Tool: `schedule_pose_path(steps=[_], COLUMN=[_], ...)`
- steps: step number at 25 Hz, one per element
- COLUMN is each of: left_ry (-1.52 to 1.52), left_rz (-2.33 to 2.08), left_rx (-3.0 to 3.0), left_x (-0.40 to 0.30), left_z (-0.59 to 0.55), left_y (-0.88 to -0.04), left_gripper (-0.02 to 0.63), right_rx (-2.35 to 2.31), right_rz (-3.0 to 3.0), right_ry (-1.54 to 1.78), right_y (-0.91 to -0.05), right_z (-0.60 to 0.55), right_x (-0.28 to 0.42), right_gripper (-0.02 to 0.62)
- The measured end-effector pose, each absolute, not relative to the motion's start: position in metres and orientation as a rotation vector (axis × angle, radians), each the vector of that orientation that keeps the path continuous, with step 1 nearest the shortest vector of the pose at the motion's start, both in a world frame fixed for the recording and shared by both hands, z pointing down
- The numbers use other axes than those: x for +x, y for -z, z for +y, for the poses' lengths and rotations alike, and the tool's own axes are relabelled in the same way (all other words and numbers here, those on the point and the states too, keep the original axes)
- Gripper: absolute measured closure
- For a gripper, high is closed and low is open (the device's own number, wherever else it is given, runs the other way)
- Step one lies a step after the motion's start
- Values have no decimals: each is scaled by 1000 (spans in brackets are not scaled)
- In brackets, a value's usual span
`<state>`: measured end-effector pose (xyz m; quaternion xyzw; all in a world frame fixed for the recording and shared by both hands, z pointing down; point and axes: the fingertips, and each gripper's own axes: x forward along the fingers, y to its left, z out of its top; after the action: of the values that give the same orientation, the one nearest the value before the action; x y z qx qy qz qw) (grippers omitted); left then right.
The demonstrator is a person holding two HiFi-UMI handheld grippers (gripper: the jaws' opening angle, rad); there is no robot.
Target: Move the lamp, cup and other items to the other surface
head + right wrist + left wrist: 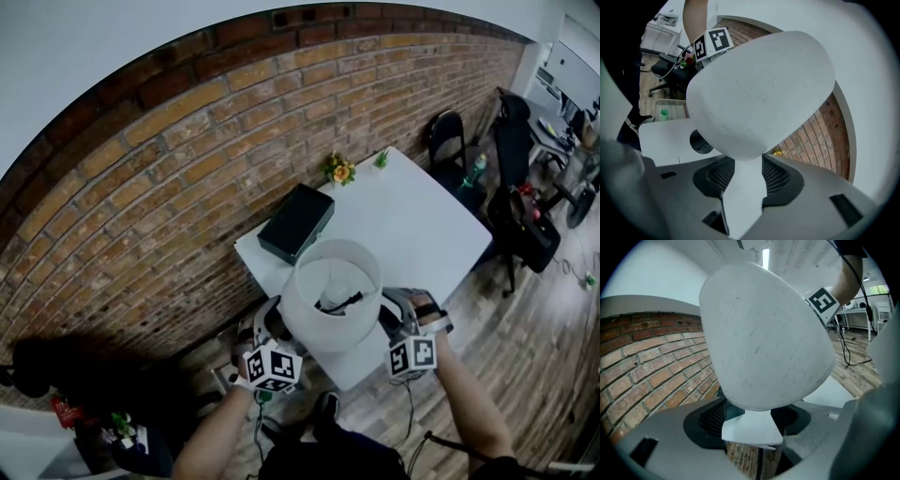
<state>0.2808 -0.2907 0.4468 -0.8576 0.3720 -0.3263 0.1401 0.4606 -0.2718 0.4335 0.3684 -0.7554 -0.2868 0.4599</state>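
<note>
Lamp [323, 326]: white drum shade, open top, perhaps a dark fitting inside.

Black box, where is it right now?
In the head view the black box lies on the white table, left side, just beyond the lamp shade.

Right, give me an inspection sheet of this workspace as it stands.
Surface: white table, set against the brick wall, mostly bare.
Job's things: lamp with a white shade at the table's near edge; base hidden; no cup seen.
Clutter: black box, flower pot, small green plant, all toward the wall.
Grippers: left gripper and right gripper each closed, jaws wide, on the lamp's shade from opposite sides.
Cables: dark cord inside the shade; thin cable trailing below the right gripper.
Surroundings: wood floor, black chairs.
</note>
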Motion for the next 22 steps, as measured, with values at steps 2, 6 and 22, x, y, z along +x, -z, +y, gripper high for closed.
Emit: schedule_pose_path(steps=[2,6,22], left_ry=[955,963,925], left_rz=[1045,1035,1355], left_rx=[-2464,-2457,-2669], left_x=[281,280,201], left_z=[-288,-283,-237], left_y=[-448,-446,-469], left_gripper=[316,316,318], right_rx=[911,913,1221], right_rz=[-1863,-1878,-2017], right_ry=[706,701,384], right_y=[-435,-437,-443], right_z=[-270,-265,-220], right_x=[462,463,477], right_gripper=[405,407,443])
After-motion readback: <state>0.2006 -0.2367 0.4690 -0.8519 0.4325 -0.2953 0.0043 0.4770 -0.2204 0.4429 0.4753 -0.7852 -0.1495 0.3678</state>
